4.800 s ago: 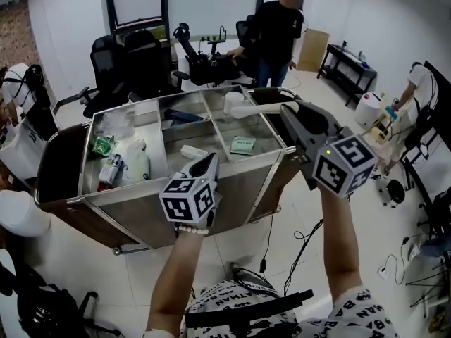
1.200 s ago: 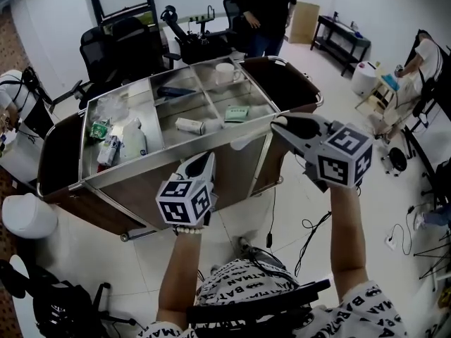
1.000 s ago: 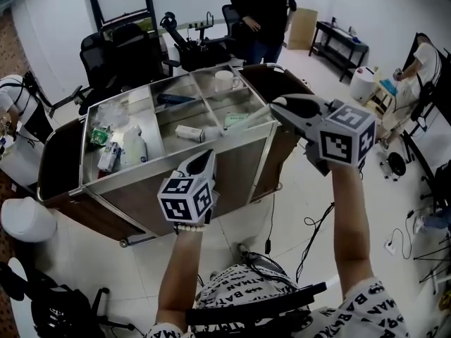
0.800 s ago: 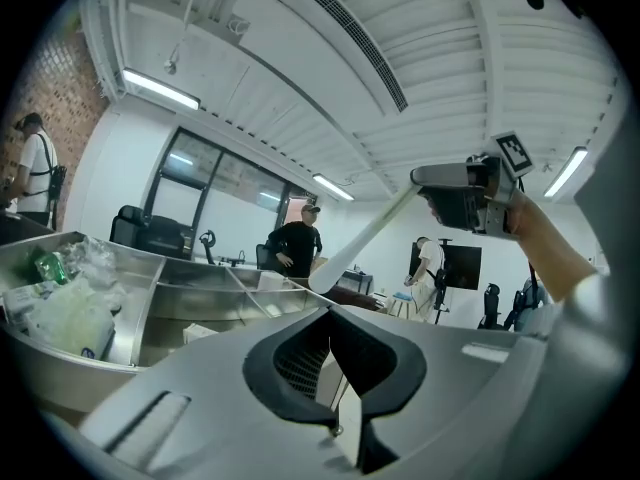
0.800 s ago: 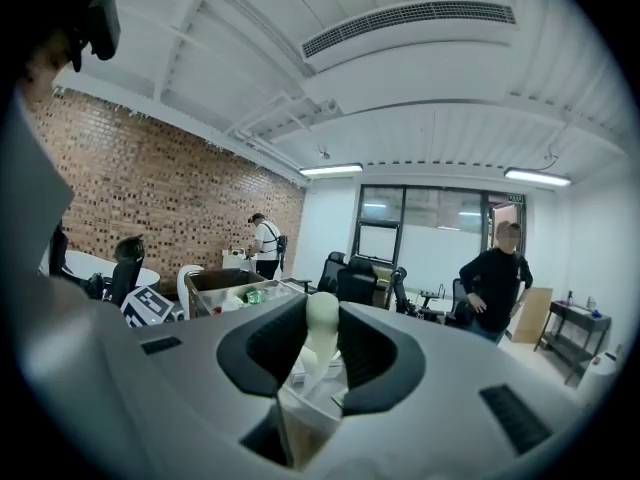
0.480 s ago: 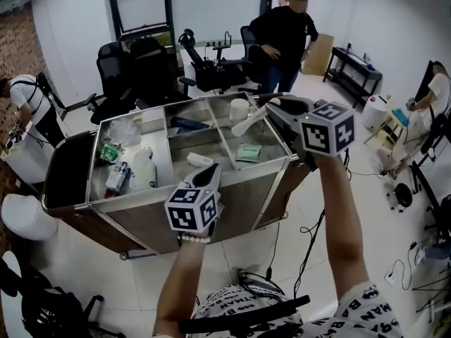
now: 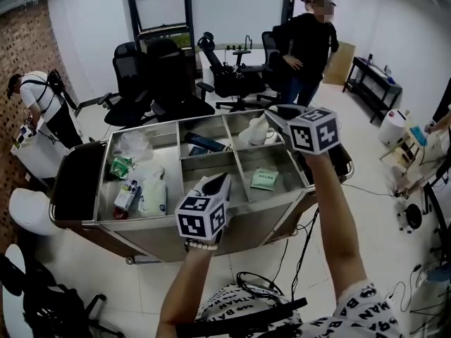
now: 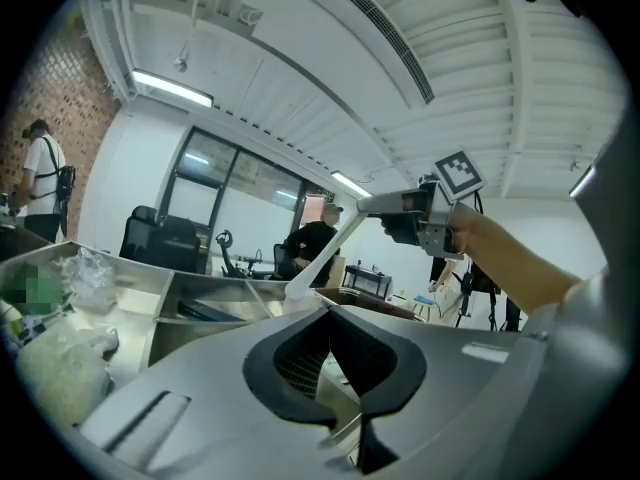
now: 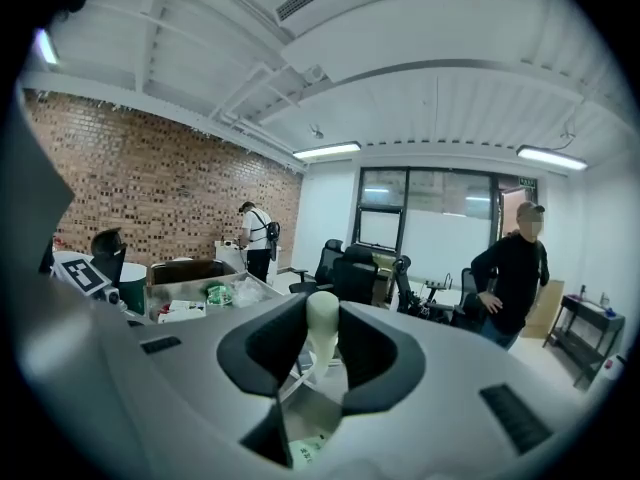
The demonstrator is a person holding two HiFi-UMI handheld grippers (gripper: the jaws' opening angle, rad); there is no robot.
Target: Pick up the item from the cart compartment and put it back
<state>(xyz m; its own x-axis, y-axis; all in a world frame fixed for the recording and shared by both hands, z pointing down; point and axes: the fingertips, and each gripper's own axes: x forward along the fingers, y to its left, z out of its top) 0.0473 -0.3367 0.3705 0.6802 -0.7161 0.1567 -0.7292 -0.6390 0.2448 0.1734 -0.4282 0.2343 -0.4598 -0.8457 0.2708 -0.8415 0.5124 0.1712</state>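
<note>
My right gripper (image 7: 276,115) is shut on a long white plastic utensil (image 7: 255,129), whose rounded end stands up between the pads (image 9: 322,330). It hangs over the back right compartment of the steel cart (image 7: 232,220). In the left gripper view the same utensil (image 8: 322,258) slants down from the raised right gripper (image 8: 372,205). My left gripper (image 7: 218,183) hovers at the cart's front edge over the middle compartment, its jaws together and empty (image 8: 328,311). A green packet (image 7: 263,180) lies in the front right compartment.
The cart's left compartment holds a white bag (image 7: 152,193), a clear plastic bag (image 7: 132,146) and small packs (image 7: 122,166). A dark blue item (image 7: 204,144) lies in the back middle compartment. Office chairs (image 7: 163,76) and a standing person (image 7: 310,48) are behind the cart.
My right gripper has carried the white utensil up and away from me, over the cart's back right compartment. The left gripper stays at the cart's front edge. The head view has tilted up.
</note>
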